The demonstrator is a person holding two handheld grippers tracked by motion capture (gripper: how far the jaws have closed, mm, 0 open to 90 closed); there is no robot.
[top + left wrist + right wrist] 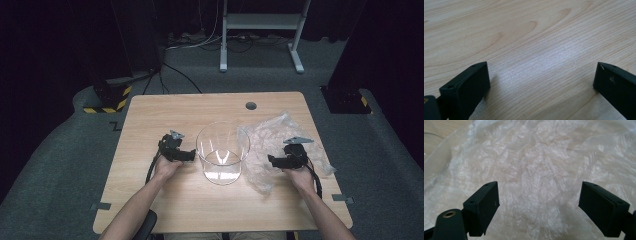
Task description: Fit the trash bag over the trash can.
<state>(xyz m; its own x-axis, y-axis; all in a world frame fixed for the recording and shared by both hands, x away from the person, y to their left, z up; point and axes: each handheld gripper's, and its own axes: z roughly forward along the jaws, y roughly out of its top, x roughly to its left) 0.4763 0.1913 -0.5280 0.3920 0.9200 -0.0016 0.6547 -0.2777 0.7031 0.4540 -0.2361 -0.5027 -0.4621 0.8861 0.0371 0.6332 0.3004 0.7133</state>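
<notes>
both jaws wide: left gripper (191, 155) just beside glass bowl (223, 152), right gripper (270, 160) over crumpled plastic bag (267, 142)

Table count
One clear glass container (223, 152), one crumpled plastic bag (272, 145), two grippers: left gripper (189, 155), right gripper (273, 161).

The worktop (150, 200) is pale wood-grain laminate, smooth with a soft sheen. The container (223, 152) is clear, glossy plastic or glass. The bag (544, 165) is thin, crinkled, translucent plastic film. Both grippers' jaws are matt black plastic.
</notes>
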